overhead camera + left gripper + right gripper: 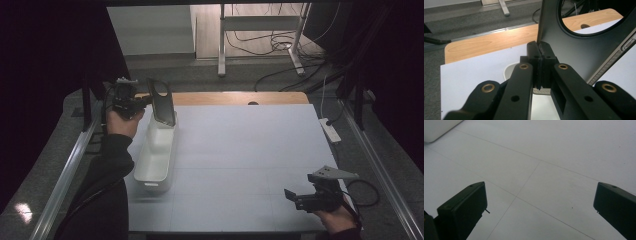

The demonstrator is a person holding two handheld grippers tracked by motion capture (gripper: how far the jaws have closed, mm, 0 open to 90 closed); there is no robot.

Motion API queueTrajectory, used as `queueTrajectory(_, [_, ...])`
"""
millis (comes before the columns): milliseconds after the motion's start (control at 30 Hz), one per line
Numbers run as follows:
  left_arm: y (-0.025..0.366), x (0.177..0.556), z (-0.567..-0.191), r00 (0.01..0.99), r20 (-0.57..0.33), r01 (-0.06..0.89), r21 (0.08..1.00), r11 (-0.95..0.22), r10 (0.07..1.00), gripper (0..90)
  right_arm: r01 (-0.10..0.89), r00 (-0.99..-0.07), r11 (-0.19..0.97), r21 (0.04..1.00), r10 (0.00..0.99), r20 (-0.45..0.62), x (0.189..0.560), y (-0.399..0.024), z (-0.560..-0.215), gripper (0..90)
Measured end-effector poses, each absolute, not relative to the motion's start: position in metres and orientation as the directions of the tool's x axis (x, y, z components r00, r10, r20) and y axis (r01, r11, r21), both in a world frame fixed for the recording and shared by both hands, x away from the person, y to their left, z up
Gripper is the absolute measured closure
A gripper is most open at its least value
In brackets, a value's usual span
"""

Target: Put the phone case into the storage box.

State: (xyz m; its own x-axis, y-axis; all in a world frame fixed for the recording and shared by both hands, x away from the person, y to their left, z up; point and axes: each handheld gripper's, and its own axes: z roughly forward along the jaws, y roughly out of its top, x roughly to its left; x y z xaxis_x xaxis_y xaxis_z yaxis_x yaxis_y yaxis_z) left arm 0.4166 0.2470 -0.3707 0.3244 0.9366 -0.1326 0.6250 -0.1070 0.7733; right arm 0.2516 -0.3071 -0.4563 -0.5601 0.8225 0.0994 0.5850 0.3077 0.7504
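At the upper left of the high view, the left hand-held gripper (145, 100) was clamped on the edge of a dark phone case (161, 101), held upright over the far end of a white oblong bin (156, 157) on the white surface (240, 165). In the left gripper view its jaws pinched the case's (584, 47) rim. At the lower right, the right hand-held gripper (292, 196) hovered with jaws wide apart.
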Motion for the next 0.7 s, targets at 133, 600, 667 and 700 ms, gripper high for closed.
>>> queueTrajectory(133, [0.249, 0.42, -0.372, 0.313, -0.129, 0.631, 0.769, -0.104, 0.941, 88.9, 0.586, -0.554, 0.297, 0.754, 0.826, 0.106, 0.251, -0.308, -0.456, 0.0])
queueTrajectory(600, [0.258, 0.432, -0.384, 0.259, -0.148, 0.643, 0.764, -0.056, 0.954, 88.9, 0.592, -0.551, 0.297, 0.749, 0.827, 0.107, 0.251, -0.309, -0.457, 0.0])
queueTrajectory(667, [0.259, 0.433, -0.385, 0.257, -0.146, 0.644, 0.763, -0.057, 0.955, 88.9, 0.592, -0.552, 0.297, 0.749, 0.827, 0.108, 0.251, -0.309, -0.457, 0.0])
queueTrajectory(700, [0.259, 0.434, -0.388, 0.251, -0.154, 0.648, 0.76, -0.048, 0.956, 88.9, 0.592, -0.552, 0.298, 0.749, 0.827, 0.108, 0.252, -0.309, -0.457, 0.0])
